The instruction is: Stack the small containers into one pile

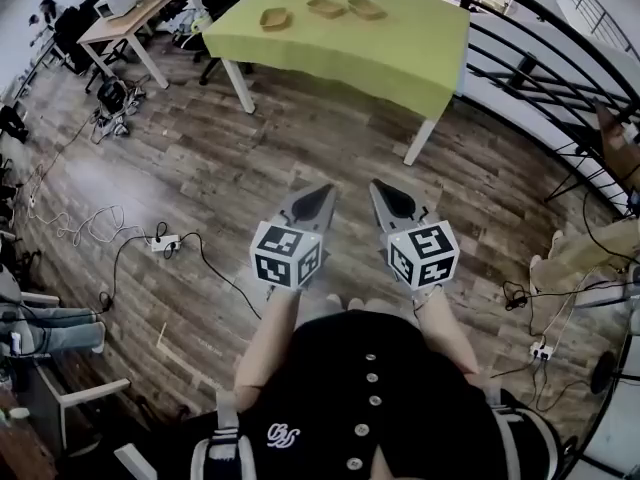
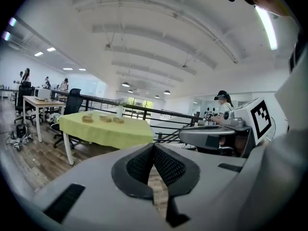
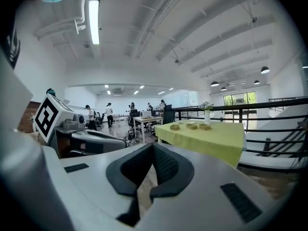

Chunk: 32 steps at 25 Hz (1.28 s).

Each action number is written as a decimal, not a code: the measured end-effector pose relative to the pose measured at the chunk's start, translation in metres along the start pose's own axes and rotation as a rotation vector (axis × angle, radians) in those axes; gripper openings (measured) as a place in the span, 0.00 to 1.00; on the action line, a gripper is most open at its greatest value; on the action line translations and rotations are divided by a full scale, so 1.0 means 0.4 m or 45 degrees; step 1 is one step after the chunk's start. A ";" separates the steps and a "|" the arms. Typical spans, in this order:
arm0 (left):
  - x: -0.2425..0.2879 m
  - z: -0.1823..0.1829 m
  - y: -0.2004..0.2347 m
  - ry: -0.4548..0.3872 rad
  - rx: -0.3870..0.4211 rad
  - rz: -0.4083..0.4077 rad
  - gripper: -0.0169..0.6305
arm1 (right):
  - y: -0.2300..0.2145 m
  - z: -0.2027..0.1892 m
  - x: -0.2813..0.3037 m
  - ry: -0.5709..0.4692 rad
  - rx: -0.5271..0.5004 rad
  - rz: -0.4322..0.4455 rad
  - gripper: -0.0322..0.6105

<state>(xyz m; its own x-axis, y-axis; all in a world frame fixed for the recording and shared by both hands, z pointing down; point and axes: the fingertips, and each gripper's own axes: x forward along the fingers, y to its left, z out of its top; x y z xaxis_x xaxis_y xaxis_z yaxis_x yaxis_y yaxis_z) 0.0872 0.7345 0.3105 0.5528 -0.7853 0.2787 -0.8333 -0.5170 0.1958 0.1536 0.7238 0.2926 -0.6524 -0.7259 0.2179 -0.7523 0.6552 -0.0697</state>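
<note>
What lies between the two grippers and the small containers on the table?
Head view: from the left gripper and right gripper to the small containers, only wooden floor and green tablecloth.

Bright, even light is given by blown-out ceiling strip lights [image 3: 94, 22] and daylight from far windows [image 3: 239, 99]; a soft shadow is cast under the table [image 1: 400, 38]. Lines are bent and corners blackened by the wide lenses, and the left tool [image 2: 154, 148] and right tool [image 3: 153, 148] are rendered slightly soft.
</note>
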 end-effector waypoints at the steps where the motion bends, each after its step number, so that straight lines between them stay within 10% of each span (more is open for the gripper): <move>1: -0.003 0.002 0.004 -0.001 0.002 0.000 0.02 | 0.008 0.003 0.004 -0.002 0.000 0.004 0.06; 32: 0.106 -0.014 0.222 0.005 -0.039 0.006 0.27 | -0.079 -0.032 0.228 0.005 -0.003 0.041 0.28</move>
<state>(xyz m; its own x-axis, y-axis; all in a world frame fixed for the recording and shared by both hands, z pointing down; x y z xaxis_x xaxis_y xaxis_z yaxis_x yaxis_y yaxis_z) 0.0367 0.6573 0.3448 0.5490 -0.7863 0.2835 -0.8352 -0.5027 0.2233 0.1191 0.6393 0.3271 -0.6758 -0.7037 0.2195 -0.7307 0.6786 -0.0741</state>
